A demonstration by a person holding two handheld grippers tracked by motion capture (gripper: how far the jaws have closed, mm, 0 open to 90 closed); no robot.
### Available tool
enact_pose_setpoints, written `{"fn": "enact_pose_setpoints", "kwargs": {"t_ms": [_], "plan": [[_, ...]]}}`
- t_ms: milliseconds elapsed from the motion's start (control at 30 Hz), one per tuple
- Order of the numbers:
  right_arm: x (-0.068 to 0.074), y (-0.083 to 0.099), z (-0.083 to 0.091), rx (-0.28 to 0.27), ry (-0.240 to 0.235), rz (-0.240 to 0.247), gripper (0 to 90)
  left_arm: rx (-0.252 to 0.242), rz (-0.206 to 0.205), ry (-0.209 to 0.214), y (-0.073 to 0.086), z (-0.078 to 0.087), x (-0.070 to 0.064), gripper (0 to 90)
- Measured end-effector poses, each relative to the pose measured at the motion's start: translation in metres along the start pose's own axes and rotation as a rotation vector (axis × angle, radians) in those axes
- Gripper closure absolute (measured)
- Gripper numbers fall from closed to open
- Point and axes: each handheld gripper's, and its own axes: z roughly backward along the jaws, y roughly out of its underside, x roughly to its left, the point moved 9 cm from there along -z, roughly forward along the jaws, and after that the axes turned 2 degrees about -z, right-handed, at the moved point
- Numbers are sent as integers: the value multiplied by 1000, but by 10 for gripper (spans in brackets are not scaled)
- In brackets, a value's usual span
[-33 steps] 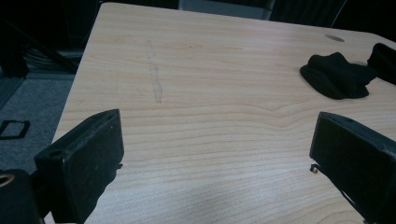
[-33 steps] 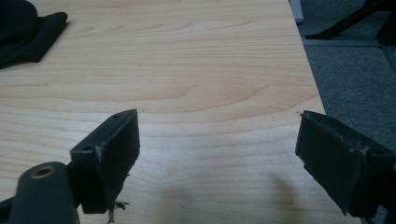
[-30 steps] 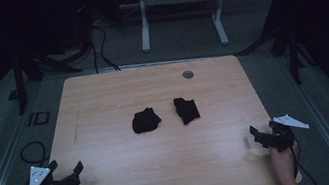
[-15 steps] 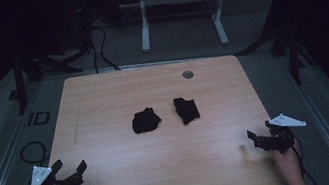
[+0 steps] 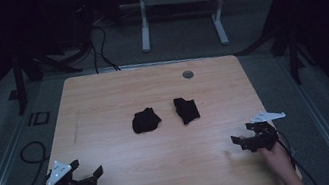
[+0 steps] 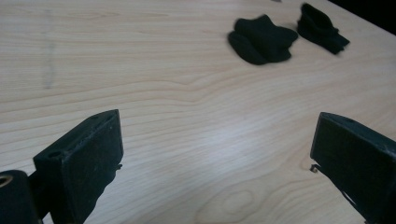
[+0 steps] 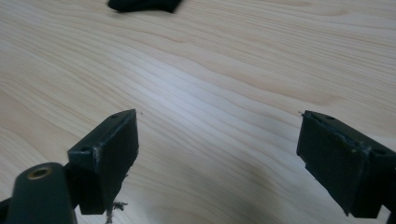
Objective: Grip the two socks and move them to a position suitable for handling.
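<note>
Two crumpled black cloth pieces lie side by side at the middle of the wooden table (image 5: pixel 102 98): the left cloth (image 5: pixel 146 120) and the right cloth (image 5: pixel 186 109). My left gripper (image 5: pixel 86 169) rests low at the front left corner, open and holding nothing. In the left gripper view, the left gripper (image 6: pixel 219 126) has its jaws wide apart over bare wood, with the left cloth (image 6: pixel 261 39) and right cloth (image 6: pixel 322 28) far ahead. My right gripper (image 5: pixel 234 146) sits open at the front right. In the right gripper view, the right gripper (image 7: pixel 219 123) frames bare wood, with a black cloth (image 7: pixel 144 4) at the top edge.
A small round grommet (image 5: pixel 188 74) is set in the table near its far edge. Beyond the table stands a white frame (image 5: pixel 180 14) on the grey floor. Cables (image 5: pixel 30 150) lie on the floor at the left.
Both grippers have drifted slightly inward along the front edge, the left to the right and the right to the left. Both stay open. The cloths have not moved.
</note>
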Motion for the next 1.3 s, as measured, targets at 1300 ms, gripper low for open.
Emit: {"fn": "enact_pose_setpoints", "kwargs": {"t_ms": [1300], "plan": [[53,-136,-145,2,-56,53,233,47,-72,142,4,-18,-41,28]]}}
